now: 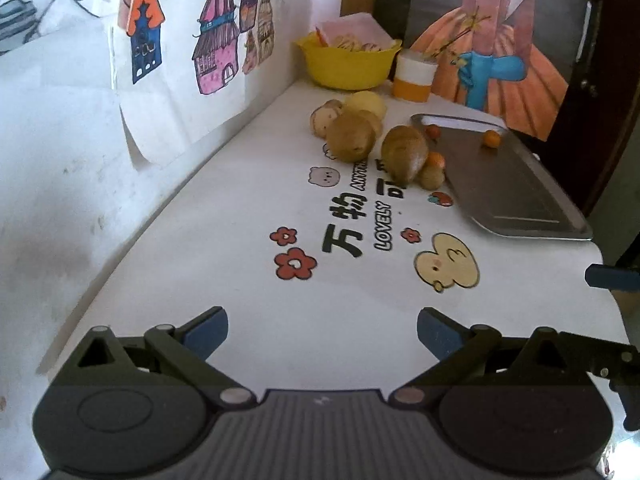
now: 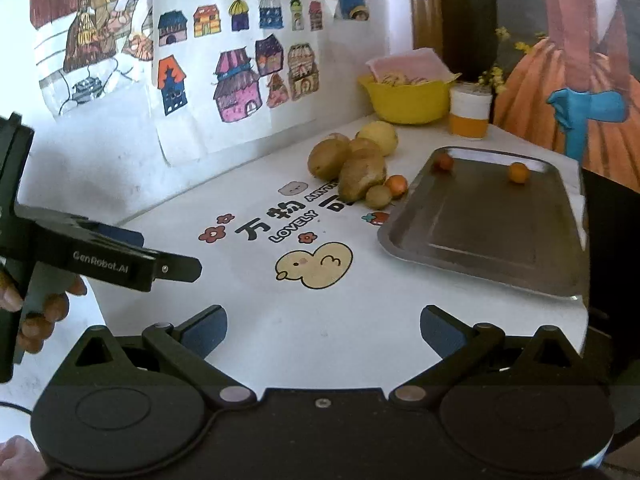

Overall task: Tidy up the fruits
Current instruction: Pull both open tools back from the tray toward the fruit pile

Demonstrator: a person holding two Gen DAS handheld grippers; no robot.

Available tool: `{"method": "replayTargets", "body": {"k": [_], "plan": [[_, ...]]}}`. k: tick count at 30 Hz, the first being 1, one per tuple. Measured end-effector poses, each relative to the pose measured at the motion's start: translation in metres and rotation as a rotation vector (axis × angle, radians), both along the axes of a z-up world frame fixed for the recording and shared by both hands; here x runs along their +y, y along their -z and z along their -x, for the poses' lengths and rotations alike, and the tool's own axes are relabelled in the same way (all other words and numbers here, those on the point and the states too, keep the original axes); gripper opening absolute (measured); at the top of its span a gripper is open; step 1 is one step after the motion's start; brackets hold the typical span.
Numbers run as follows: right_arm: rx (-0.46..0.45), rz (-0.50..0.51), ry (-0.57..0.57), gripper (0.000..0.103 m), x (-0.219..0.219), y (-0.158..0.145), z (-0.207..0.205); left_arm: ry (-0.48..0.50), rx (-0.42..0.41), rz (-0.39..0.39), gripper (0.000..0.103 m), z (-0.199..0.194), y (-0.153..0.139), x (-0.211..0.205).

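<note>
A heap of brown fruits (image 1: 350,136) (image 2: 362,174) lies at the far middle of the white table, with a yellow fruit (image 1: 366,104) (image 2: 378,136) behind it. A small orange fruit (image 1: 436,159) (image 2: 396,185) and a small brown one (image 2: 378,196) sit at the heap's right. To the right lies a metal tray (image 1: 508,192) (image 2: 480,236) holding two small orange fruits (image 2: 444,162) (image 2: 519,172). My left gripper (image 1: 322,332) and right gripper (image 2: 323,330) are both open and empty, well short of the fruit.
A yellow bowl (image 1: 348,66) (image 2: 406,100) and an orange-and-white cup (image 1: 414,76) (image 2: 470,114) stand at the back. The wall with taped drawings (image 2: 236,80) runs along the left. The tray reaches the table's right edge. A hand (image 2: 40,316) holds the left gripper.
</note>
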State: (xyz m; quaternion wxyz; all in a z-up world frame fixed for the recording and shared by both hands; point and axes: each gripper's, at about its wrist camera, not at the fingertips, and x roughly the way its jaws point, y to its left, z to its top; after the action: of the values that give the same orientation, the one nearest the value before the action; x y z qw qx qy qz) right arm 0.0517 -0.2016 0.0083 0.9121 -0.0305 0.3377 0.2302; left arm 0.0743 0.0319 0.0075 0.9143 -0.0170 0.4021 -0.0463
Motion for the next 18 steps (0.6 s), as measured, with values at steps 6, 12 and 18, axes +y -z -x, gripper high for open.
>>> {"method": "replayTargets", "body": {"k": [6,12,18], "plan": [[0.012,0.019,-0.051,0.102,0.0,0.002,-0.029,0.003,-0.004,-0.024,0.102,-0.033,-0.005,-0.005],[0.01,0.004,-0.095,0.102,-0.011,-0.006,-0.052,0.003,-0.029,-0.034,0.102,-0.068,-0.015,-0.015],[-0.046,0.031,-0.1,0.102,-0.017,-0.008,-0.074,0.004,-0.038,0.033,0.102,-0.106,-0.017,-0.026]]}}
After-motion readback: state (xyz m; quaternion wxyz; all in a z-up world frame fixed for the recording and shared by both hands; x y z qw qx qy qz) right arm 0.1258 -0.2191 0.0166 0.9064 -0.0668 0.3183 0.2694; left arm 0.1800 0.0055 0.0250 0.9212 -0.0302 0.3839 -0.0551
